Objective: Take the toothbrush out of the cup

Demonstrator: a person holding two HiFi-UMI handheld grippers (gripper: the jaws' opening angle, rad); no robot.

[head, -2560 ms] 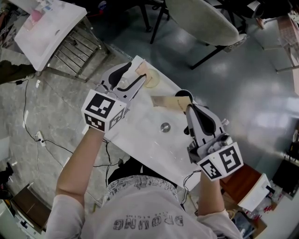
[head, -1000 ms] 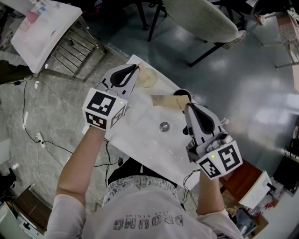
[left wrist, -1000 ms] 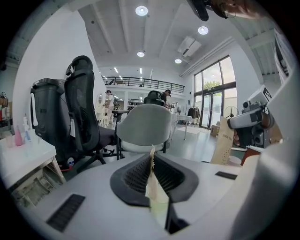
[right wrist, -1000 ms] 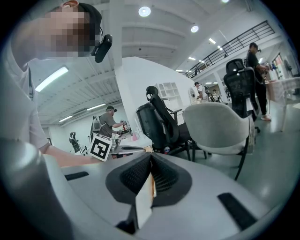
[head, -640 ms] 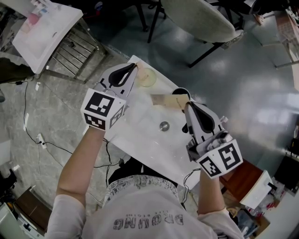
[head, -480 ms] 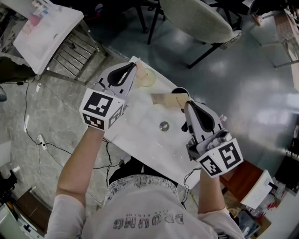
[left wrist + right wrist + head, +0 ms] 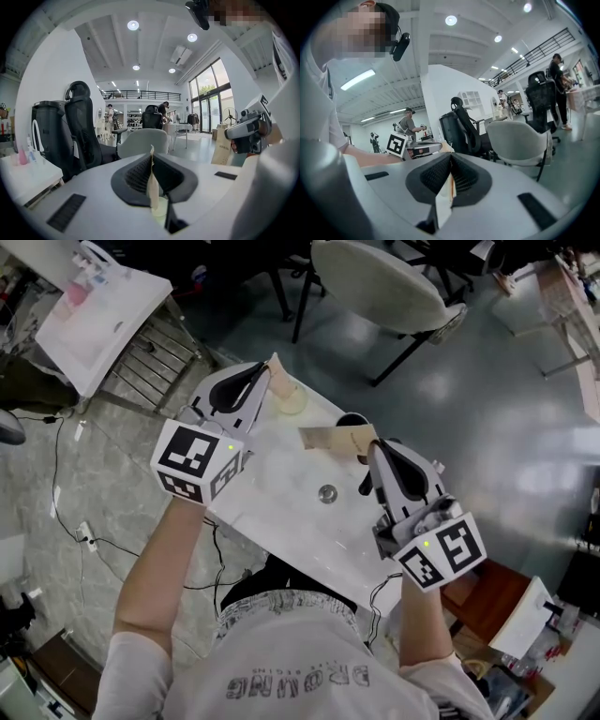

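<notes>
Head view: left gripper is clamped on the thin pale toothbrush, held upright, probably so it draws straight out of the cup on the white surface. Its lower end sits at the cup's mouth. Right gripper is closed on a tan paper packet, likely to keep it aside.

Pale yellowish cup (white table)

Above the white counter
Left claw pinches a pale beige toothbrush just beside a translucent yellowish round cup; right claw grips a tan paper piece
</notes>
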